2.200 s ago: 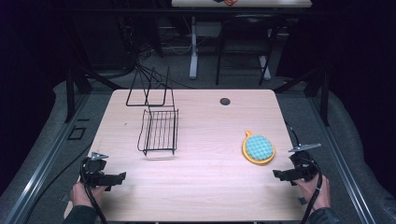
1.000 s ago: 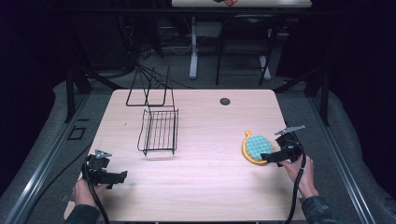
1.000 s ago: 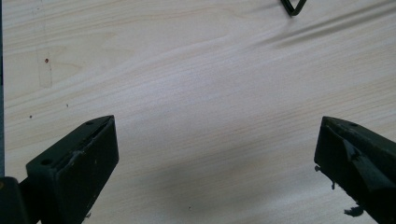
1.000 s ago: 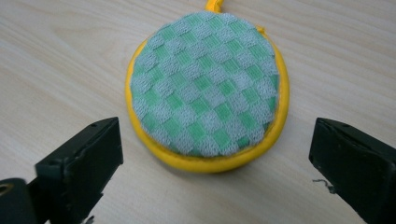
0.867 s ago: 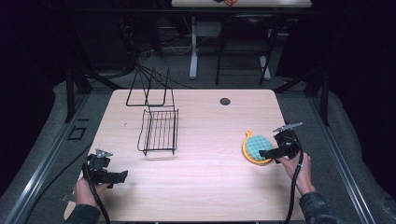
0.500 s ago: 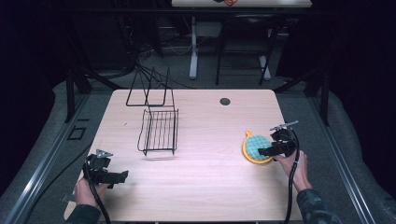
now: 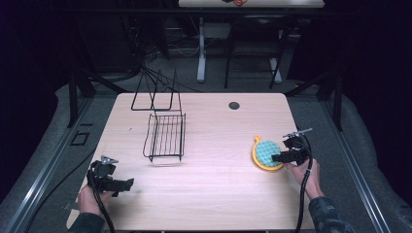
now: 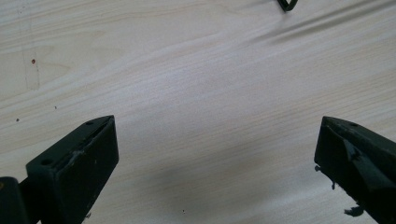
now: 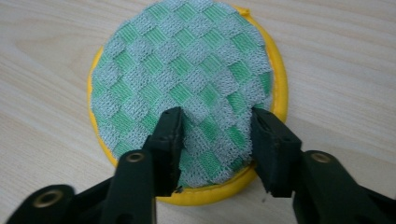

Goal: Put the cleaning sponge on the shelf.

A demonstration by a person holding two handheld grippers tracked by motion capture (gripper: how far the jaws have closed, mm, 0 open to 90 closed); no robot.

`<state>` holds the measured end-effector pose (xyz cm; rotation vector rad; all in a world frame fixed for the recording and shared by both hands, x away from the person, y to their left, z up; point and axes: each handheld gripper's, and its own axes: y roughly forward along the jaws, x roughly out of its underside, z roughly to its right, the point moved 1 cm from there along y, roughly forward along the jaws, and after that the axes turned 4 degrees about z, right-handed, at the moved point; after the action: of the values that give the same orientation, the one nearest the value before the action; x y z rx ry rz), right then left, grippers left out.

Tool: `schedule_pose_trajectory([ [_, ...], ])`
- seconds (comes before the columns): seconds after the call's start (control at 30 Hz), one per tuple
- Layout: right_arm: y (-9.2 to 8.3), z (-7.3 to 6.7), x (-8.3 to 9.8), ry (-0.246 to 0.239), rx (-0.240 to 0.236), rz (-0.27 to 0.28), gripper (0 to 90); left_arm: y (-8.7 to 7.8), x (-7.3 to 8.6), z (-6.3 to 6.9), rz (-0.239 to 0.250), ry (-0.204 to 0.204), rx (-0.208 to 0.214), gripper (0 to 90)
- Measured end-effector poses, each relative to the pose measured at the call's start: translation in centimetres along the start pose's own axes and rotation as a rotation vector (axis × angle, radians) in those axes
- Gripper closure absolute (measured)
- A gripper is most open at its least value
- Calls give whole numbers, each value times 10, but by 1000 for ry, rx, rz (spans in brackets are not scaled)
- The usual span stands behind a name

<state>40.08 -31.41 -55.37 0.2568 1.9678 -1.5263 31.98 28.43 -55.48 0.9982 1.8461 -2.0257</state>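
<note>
On the pale wood-grain table [image 7: 214,194], near its right edge, lies a round yellow-rimmed pad with a green-and-grey checked knit face [image 7: 266,153] — the right gripper [image 7: 278,157] rests on its near part, jaws partly parted, pressing into the fabric without pinching it. Toward the left stands a black wire rack [image 7: 166,136], empty. Over bare wood at the near left corner, the left gripper [image 7: 127,184] is spread wide.

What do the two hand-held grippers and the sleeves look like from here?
Both grippers are black. The left gripper carries a grey three-cornered plate on top, as does the right gripper. A black cable trails from each along the forearm. Up close, the jaws are blocky, with round screw holes. The sleeves are dark.
</note>
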Motion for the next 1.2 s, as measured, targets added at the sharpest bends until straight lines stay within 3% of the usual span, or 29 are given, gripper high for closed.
schedule_pose_trajectory([
  [0.5, 0, -4, 2, 12, 46, 8, 817, 1, 0, 1, -9, 9, -1, 0],
  [0.97, -6, -9, 1, 7, 51, 83, 877, 1, 0, 0, -6, 8, 3, 0],
  [1.2, -21, -14, -5, 3, 30, 144, 879, 0, 0, 0, -6, 8, 3, 0],
])
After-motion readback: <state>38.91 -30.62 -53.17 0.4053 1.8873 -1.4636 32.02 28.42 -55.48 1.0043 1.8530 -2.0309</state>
